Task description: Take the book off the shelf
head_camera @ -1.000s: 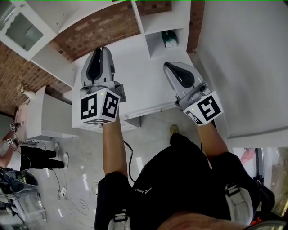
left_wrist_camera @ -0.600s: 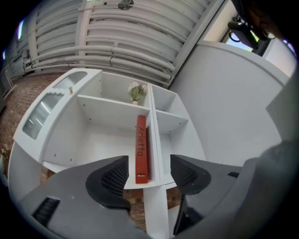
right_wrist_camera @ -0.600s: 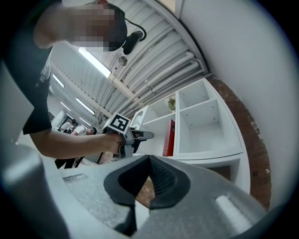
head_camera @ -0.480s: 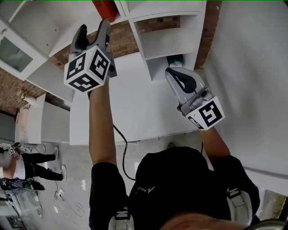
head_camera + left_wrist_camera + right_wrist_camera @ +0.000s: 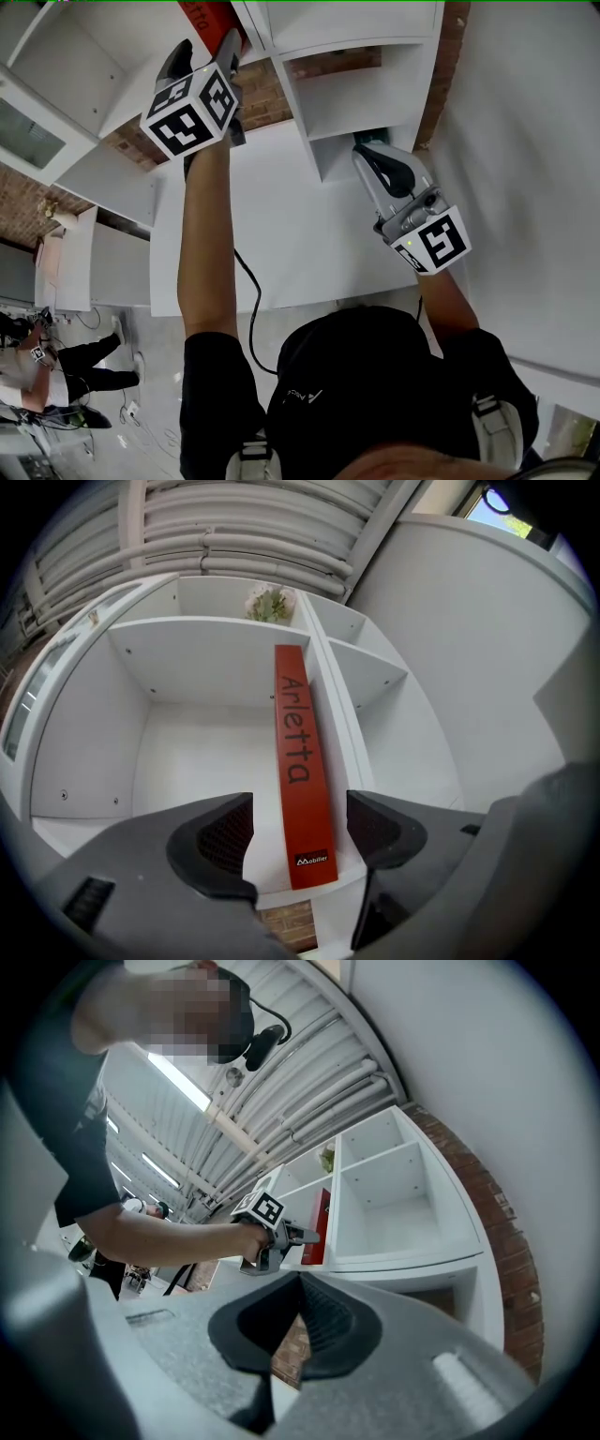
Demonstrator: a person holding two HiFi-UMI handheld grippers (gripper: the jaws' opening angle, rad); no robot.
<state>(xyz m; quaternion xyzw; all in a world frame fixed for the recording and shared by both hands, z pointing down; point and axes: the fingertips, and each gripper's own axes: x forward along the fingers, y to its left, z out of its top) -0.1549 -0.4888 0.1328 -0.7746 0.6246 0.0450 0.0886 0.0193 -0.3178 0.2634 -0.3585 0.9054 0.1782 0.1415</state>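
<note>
A white shelf (image 5: 225, 639) of open compartments backs onto a brick wall (image 5: 267, 94). In one wide compartment, a red book (image 5: 298, 761) stands on end against the right divider, with free room to its left. Its slim spine reads "Arletta" in dark letters. The left tool (image 5: 204, 52) is opening, and the spine sits untouched in its gap. The right tool (image 5: 298, 1312) is pressed together on nothing.

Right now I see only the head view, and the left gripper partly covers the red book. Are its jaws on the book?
Observer: No. In the left gripper view the jaws of the left gripper are opening; the red book shows in the gap, neither pad touching it.
Operator: Does the book stand straight?
Observer: Yes, on end beside the right wall of its shelf compartment.
Operator: And the right gripper?
Observer: Its jaws are together, with nothing between them.
</note>
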